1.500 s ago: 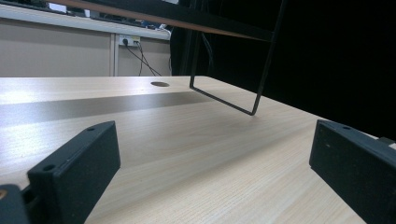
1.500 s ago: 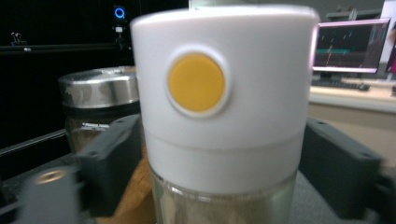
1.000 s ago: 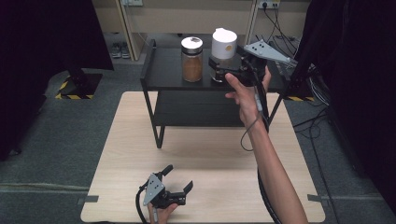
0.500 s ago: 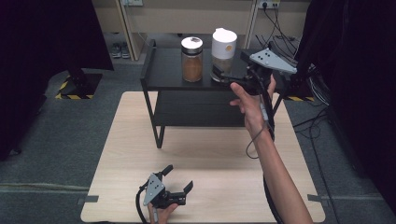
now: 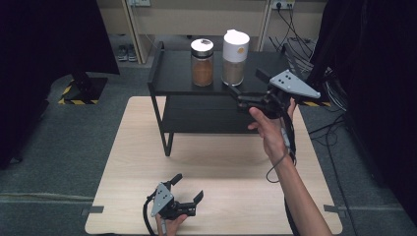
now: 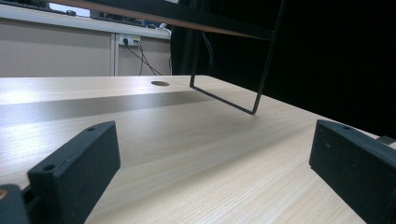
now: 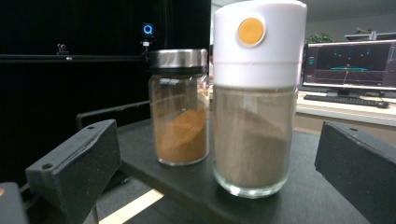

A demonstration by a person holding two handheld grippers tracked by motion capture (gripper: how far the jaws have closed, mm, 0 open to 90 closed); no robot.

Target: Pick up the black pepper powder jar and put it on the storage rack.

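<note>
1. Right claw [image 5: 244,95] held up at the right front of the black shelf unit [image 5: 172,73], jaws spread wide and gripping nothing, tips just short of the white-capped jar [image 5: 234,58].
2. White-capped jar upright on the shelf unit's top deck, toward its right half; in the right gripper view, glass body full of pale grey-brown powder, white cap [image 7: 259,42] with a round orange spot facing the camera, jar lined up between the two black jaws but farther off, not touching either.
3. Steel-lidded jar [image 5: 202,62] upright just beside it on the left, holding orange-brown powder, small gap between the two in the high view; in the right gripper view, set a little farther back than the white-capped one.
4. Right hand [image 5: 272,132] wrapped round the claw's handle, forearm reaching up from the lower right over the counter [image 5: 128,147], cable hanging below the wrist.
5. Left claw [image 5: 187,187] low at the near edge of the counter, well apart from the shelf unit, jaws wide apart and empty; bare light wood between them in the left gripper view, with a black shelf leg [image 6: 266,65] beyond.
</note>
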